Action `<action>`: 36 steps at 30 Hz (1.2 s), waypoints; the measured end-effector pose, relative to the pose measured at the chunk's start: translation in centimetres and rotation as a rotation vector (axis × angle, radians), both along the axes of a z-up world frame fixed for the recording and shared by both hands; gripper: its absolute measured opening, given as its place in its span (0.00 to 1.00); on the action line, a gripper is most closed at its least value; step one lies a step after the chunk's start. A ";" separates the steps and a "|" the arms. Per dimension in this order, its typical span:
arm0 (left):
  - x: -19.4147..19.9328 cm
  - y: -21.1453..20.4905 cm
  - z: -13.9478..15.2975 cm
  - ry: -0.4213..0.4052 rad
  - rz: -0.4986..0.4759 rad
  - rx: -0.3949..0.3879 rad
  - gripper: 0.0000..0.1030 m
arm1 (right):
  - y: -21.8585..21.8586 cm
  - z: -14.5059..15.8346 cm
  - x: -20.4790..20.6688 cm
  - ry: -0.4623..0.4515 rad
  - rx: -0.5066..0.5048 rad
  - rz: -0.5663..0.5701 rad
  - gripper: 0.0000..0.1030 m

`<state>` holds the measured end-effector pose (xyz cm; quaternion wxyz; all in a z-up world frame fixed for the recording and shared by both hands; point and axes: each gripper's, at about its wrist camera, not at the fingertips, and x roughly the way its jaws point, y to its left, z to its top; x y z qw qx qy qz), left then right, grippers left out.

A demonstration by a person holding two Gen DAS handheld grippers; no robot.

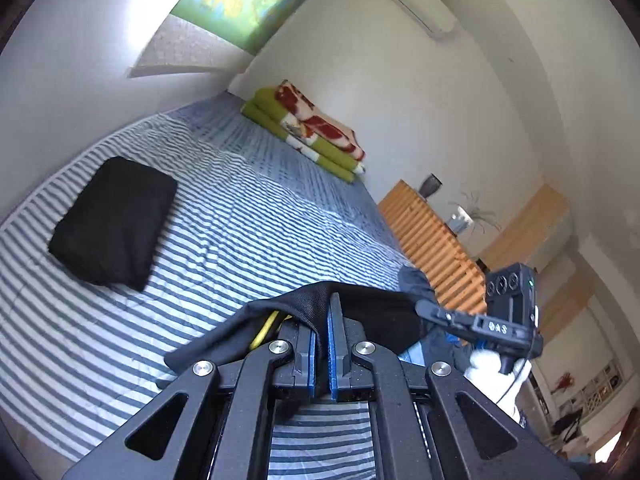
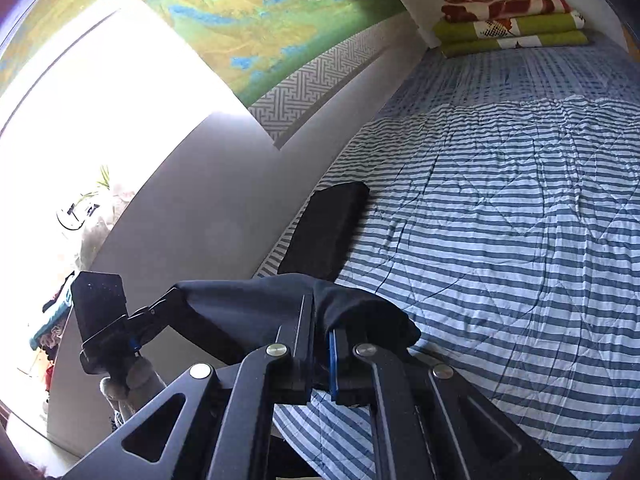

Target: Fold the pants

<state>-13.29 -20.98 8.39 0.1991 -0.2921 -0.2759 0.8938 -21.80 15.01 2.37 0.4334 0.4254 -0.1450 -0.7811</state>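
Black pants (image 1: 372, 312) hang stretched between my two grippers above a striped bed. My left gripper (image 1: 322, 320) is shut on one edge of the fabric, which drapes over its blue-padded fingers. A yellow strip shows beside the cloth. My right gripper (image 2: 320, 320) is shut on the other end of the pants (image 2: 248, 304), with the dark cloth bunched over its fingers. In the left wrist view the right gripper (image 1: 428, 308) shows at the right, held by a white-gloved hand (image 1: 496, 368). The left gripper (image 2: 168, 304) appears at the left of the right wrist view.
A folded black garment (image 1: 114, 220) (image 2: 326, 228) lies on the blue-and-white striped quilt (image 1: 240, 208) near the wall. Folded green and red blankets (image 1: 308, 128) (image 2: 508, 20) sit at the far end of the bed. A wooden slatted unit (image 1: 432, 244) stands beside the bed.
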 end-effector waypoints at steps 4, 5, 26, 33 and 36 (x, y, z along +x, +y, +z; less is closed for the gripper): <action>0.4 -2.7 1.0 0.019 0.038 0.009 0.03 | -2.2 0.3 0.5 -0.013 -0.023 0.029 0.05; 0.3 -3.3 1.1 0.022 0.050 0.006 0.03 | -2.8 0.5 0.5 -0.013 -0.027 0.034 0.05; -19.7 -25.4 -4.4 -0.116 0.276 -0.019 0.03 | -26.1 -7.1 -15.6 -0.176 0.007 0.078 0.05; -27.6 -27.3 -8.2 -0.146 0.277 -0.056 0.03 | -29.7 -10.4 -22.6 -0.216 0.039 0.009 0.05; -30.8 -27.6 -9.9 -0.167 0.279 -0.073 0.03 | -30.5 -11.8 -24.8 -0.246 0.045 -0.020 0.05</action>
